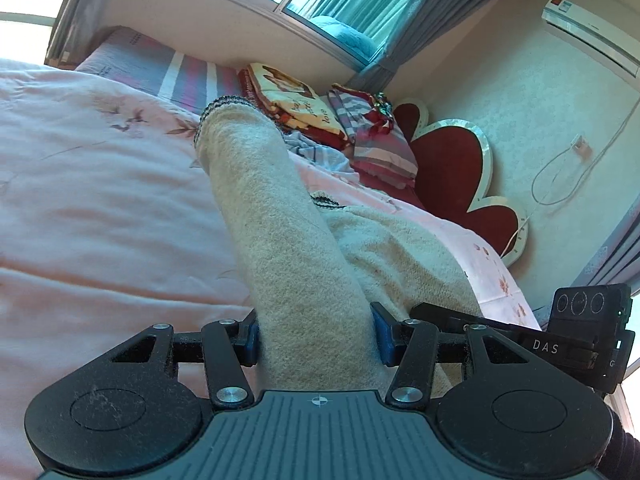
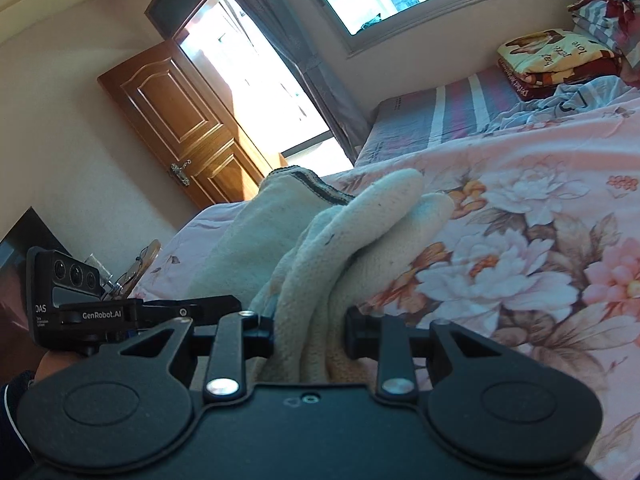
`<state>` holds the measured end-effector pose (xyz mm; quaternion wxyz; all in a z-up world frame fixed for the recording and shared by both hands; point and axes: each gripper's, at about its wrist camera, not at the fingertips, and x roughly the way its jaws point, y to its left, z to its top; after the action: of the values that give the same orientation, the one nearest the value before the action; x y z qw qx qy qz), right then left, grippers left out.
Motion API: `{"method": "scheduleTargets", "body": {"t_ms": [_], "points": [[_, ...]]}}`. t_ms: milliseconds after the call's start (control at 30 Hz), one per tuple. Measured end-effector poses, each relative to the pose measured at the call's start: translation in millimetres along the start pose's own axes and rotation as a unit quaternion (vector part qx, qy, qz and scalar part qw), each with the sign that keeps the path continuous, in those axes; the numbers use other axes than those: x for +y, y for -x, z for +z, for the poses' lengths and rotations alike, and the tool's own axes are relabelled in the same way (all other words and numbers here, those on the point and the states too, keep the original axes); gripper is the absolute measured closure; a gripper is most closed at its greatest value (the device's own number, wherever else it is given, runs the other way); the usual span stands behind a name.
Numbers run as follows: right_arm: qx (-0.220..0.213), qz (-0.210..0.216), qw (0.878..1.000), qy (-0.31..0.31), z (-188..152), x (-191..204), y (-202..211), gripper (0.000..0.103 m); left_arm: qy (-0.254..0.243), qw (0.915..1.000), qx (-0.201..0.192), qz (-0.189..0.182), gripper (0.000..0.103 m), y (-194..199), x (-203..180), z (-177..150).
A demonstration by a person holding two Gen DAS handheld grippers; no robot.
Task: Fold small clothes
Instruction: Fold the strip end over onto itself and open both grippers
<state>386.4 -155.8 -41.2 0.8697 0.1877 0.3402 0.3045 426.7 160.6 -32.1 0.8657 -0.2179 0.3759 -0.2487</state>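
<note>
Cream knit: I'm holding the sweater [image 1: 280,220] in both grippers.
Left gripper [image 1: 316,336]: clamping its sleeve, pointing away.
Right gripper [image 2: 310,332]: pinching bunched layers.

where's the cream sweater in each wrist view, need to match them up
Left wrist: the sweater runs up the centre from between the left gripper fingers, its dark-trimmed cuff at the far end.
Right wrist: the sweater is bunched in the lower centre, pinched in the right gripper.
Shared landmark: the folded blanket with a cartoon print, upper centre in the left view, upper right in the right view.
</note>
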Motion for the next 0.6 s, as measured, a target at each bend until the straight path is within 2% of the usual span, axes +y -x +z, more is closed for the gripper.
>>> {"method": "scheduleTargets", "body": {"t_ms": [233,367,467,533,600], "points": [[0.038,0.024,0.999,0.005,-27,46,-48,0.075,0.035,0.9993,0.001,0.016,0.05,52,61,-31],[0.063,0.031,0.997,0.013,-44,64,-70,0.075,0.061,0.9979,0.0,0.023,0.05,64,92,-53],[0.076,0.021,0.997,0.004,-56,61,-83,0.075,0.082,0.996,0.004,0.034,0.05,61,112,-71],[0.082,0.005,0.997,-0.007,-63,53,-85,0.074,0.101,0.9946,-0.011,0.024,0.05,60,122,-81],[0.09,0.006,0.995,-0.038,-69,40,-87,0.073,0.11,0.9936,-0.019,0.017,0.05,59,124,-87]]}}
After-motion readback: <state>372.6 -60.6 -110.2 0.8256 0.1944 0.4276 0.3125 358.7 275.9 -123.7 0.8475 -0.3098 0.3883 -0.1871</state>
